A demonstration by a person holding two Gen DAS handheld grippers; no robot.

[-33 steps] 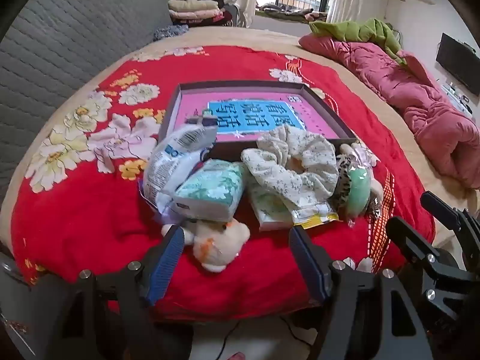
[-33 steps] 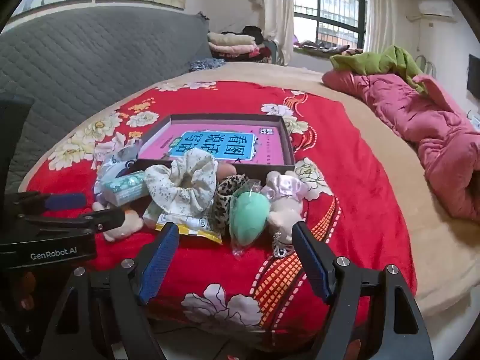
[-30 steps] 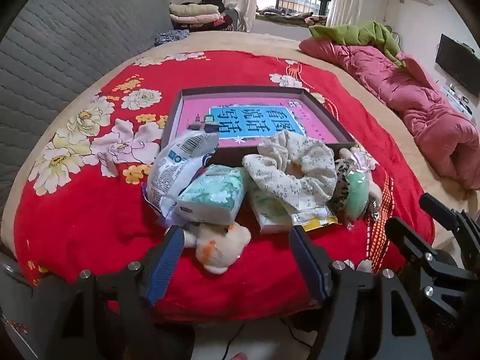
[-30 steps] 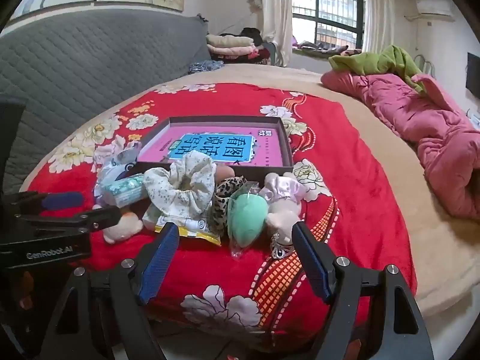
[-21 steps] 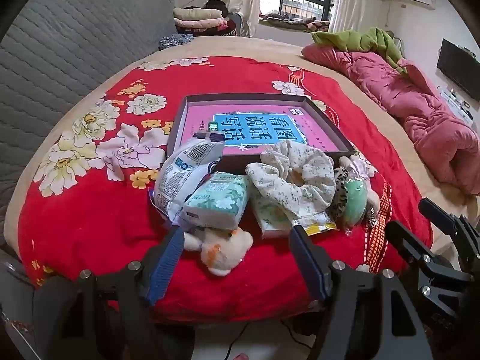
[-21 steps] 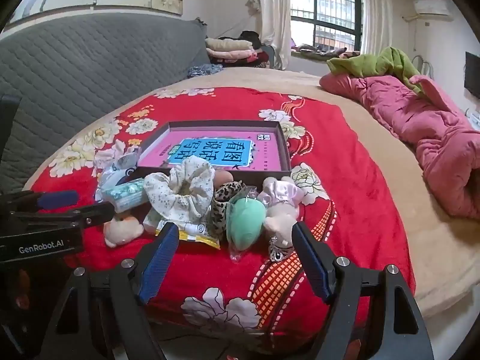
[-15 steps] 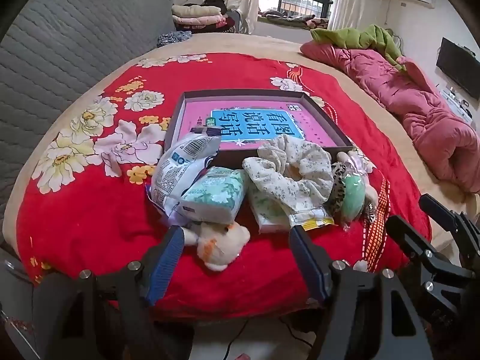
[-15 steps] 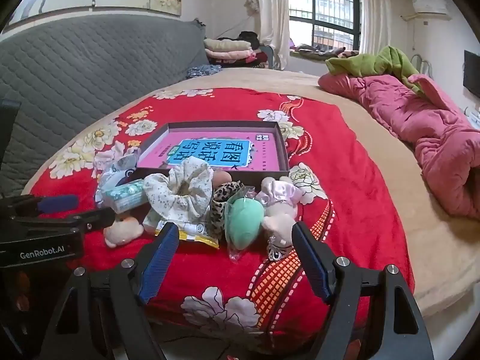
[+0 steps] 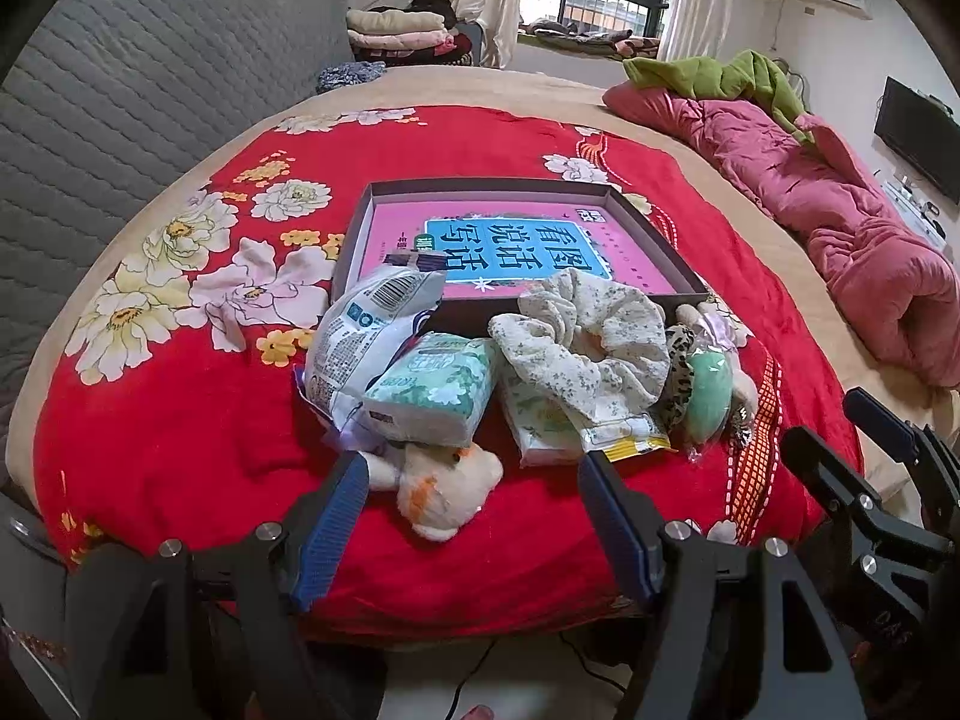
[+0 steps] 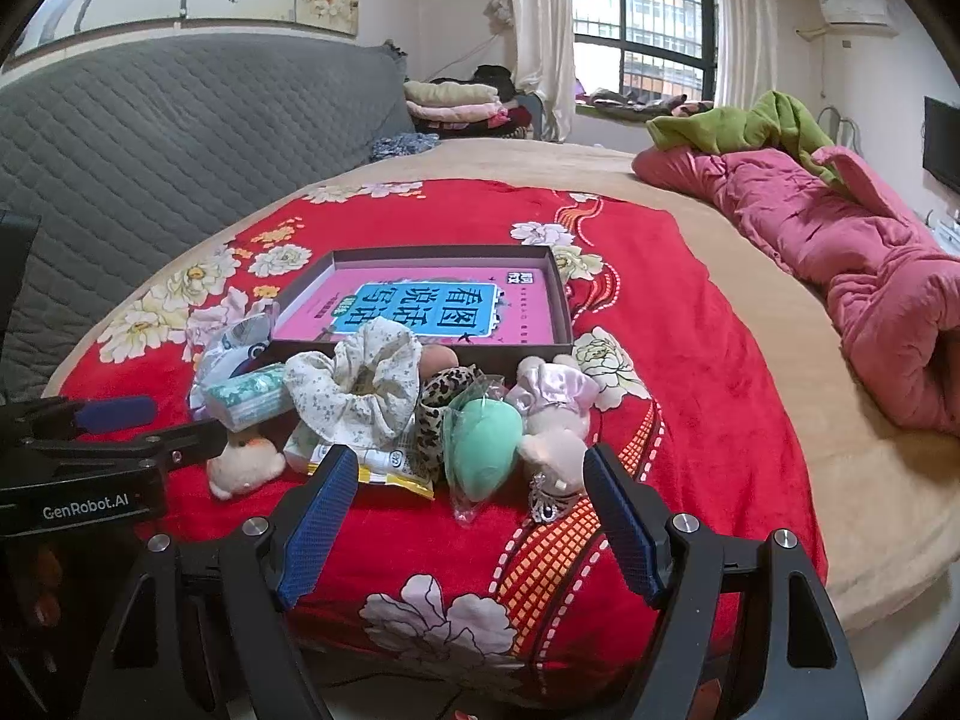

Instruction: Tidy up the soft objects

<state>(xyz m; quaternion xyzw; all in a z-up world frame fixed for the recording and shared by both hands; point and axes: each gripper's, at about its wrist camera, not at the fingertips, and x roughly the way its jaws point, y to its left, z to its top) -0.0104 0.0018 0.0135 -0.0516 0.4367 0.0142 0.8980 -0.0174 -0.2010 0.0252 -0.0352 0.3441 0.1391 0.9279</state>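
A pile of soft things lies on the red flowered blanket (image 9: 168,420) in front of a shallow dark box (image 9: 648,234) with a pink and blue bottom. In it are a white plastic packet (image 9: 366,336), a green tissue pack (image 9: 432,387), a floral scrunchie (image 9: 588,342), a mint sponge (image 9: 708,399) and a small cream plush (image 9: 447,489). My left gripper (image 9: 474,516) is open, just short of the plush. My right gripper (image 10: 465,507) is open, in front of the mint sponge (image 10: 483,447) and a pink plush (image 10: 555,414). Neither holds anything.
A grey quilted headboard (image 9: 108,108) runs along the left. A pink quilt (image 9: 840,204) with a green garment (image 9: 714,75) lies along the right of the bed. Folded clothes (image 10: 450,102) and a window are at the back. The bed's front edge is just below the grippers.
Both grippers stay open and empty. The views shift only slightly, drifting a little back and up from the pile. The objects have not moved.
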